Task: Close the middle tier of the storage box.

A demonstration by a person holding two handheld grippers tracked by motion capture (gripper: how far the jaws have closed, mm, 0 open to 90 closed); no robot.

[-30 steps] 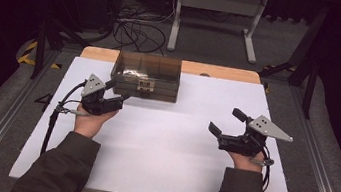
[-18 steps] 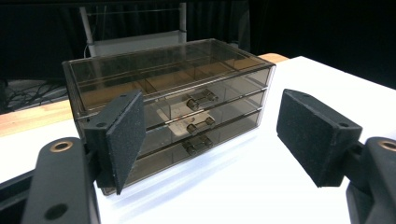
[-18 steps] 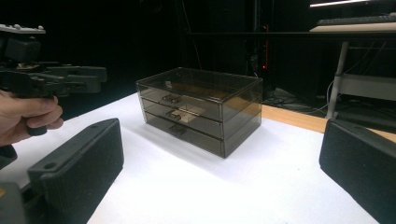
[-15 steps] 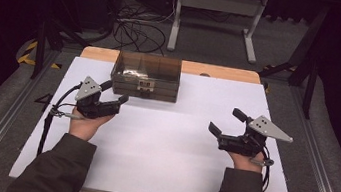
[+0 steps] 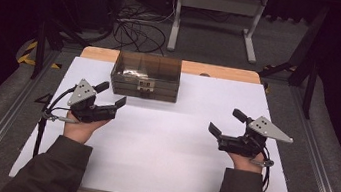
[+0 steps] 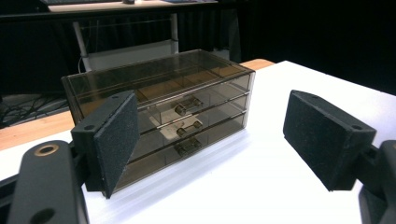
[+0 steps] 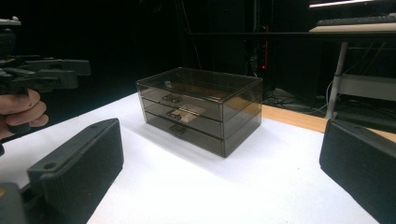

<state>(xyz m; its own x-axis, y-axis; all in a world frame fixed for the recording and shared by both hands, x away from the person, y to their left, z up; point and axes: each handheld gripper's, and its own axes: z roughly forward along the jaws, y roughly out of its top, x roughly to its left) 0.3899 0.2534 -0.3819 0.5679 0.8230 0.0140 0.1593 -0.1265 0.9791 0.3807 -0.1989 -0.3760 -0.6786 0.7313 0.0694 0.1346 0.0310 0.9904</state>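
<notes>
While no writing is legible on drawer box (image 5: 146, 76) | left hand-held gripper (image 5: 111, 99) just released, right (image 5: 222, 124) released

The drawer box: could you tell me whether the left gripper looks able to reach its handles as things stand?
Probably yes: the left gripper is open and empty, facing the drawer box, with bare white table between them.

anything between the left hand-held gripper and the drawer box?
Nothing visible. The left hand-held gripper is open with nothing between its jaws, and only bare white table lies between it and the drawer box. All three drawers look closed.
</notes>
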